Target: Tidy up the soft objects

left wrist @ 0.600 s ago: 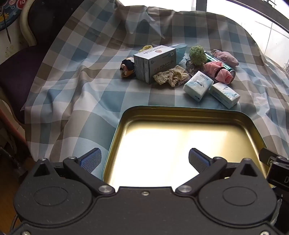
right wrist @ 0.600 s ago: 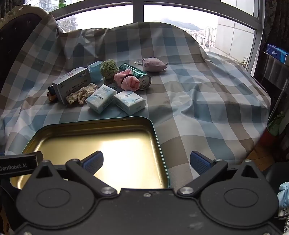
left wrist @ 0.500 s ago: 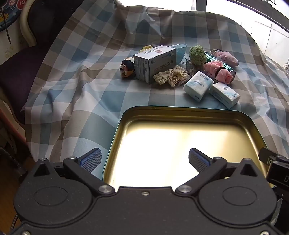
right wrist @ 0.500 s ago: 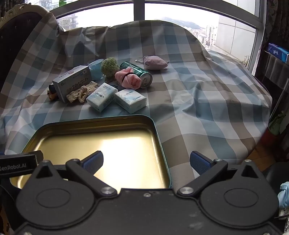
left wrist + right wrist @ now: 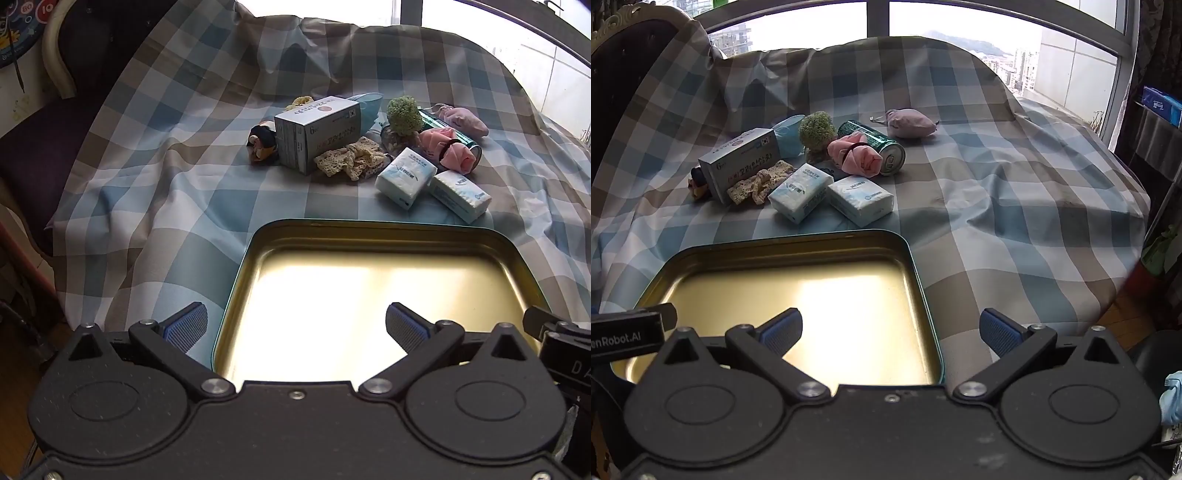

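A gold metal tray (image 5: 369, 232) (image 5: 916, 269) lies bare on the checked cloth just ahead of both grippers. Beyond it sits a cluster: two white tissue packs (image 5: 405, 178) (image 5: 860, 199), a beige lace piece (image 5: 351, 159) (image 5: 759, 182), a pink cloth bundle (image 5: 452, 149) (image 5: 855, 155), a green fuzzy ball (image 5: 403, 115) (image 5: 817, 129), a mauve pouch (image 5: 463, 119) (image 5: 912, 123) and a small dark plush (image 5: 263, 143). My left gripper (image 5: 295, 326) hangs open over the tray's near left part. My right gripper (image 5: 890, 328) is open over the tray's right rim. Neither holds anything.
A grey carton (image 5: 317, 129) (image 5: 740, 160), a green can (image 5: 877, 146) and a blue mask (image 5: 788, 134) lie among the soft things. A dark chair (image 5: 44, 122) stands left of the table. Open cloth (image 5: 1015, 206) stretches right of the cluster, ending at the table edge.
The right wrist view has shifted slightly, so the cluster sits a little further right and lower in it. The left view is unchanged, and both grippers stay open.
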`<state>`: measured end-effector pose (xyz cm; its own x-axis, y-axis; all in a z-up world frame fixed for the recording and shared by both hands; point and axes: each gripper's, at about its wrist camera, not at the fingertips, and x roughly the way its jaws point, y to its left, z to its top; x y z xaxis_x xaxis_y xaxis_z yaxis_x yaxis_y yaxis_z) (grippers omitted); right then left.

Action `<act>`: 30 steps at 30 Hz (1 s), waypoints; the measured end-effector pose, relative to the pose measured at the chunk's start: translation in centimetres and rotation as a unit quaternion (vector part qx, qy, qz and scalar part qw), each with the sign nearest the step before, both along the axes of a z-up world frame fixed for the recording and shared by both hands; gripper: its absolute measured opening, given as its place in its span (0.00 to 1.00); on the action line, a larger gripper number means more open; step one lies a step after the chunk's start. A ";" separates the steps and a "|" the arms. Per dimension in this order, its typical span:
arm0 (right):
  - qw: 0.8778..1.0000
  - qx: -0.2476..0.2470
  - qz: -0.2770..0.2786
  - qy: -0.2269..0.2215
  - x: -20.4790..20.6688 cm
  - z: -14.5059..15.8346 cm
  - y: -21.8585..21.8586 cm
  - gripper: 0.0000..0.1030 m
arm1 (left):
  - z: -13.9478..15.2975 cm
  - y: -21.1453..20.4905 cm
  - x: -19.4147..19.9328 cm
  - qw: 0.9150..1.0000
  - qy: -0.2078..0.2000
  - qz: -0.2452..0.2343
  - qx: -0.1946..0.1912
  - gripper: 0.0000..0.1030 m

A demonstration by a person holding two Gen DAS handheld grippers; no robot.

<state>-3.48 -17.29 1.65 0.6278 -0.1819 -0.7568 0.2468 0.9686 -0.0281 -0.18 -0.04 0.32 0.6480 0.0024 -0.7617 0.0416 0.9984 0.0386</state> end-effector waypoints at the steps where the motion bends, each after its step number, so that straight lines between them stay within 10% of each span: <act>1: 1.000 0.000 0.000 0.001 0.0 -0.1 0.0 0.99 | 0.0 0.0 0.0 1.000 -0.001 0.000 0.001 0.97; 30: 1.000 0.001 0.010 0.007 0.1 -0.2 0.1 0.99 | -0.1 0.1 -0.1 1.000 0.001 0.000 -0.001 0.97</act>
